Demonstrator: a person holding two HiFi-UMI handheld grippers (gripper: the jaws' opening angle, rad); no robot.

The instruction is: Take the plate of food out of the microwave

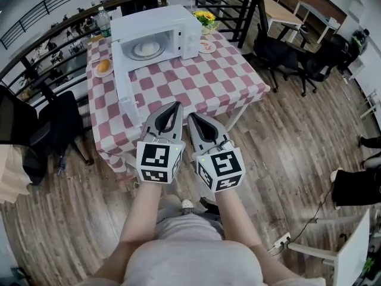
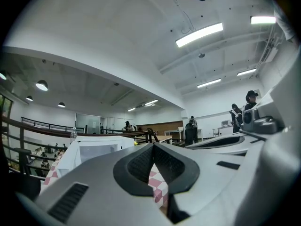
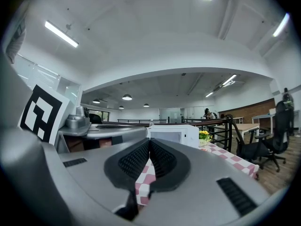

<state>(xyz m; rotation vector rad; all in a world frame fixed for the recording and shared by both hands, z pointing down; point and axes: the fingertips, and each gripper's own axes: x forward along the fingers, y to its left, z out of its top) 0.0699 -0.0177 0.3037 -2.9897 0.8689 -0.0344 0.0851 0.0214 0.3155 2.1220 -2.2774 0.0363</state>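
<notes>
Checkered worktop lies ahead of your left hand-held gripper and right hand-held gripper, both pressed together, empty. Farther ahead, the plate of food sits inside the open microwave. Reach in without spreading the jaws and you may shove or tip it.

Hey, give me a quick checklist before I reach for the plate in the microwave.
1. Door of the microwave open: ok.
2. Plate of food inside, in plain sight: ok.
3. Left gripper and right gripper empty: ok.
4. Jaws apart for a grasp: not ok, both shut.
5. Grippers at the microwave: not ok, both short of the table.
6. Rim of the plate free to grip: cannot tell.
</notes>
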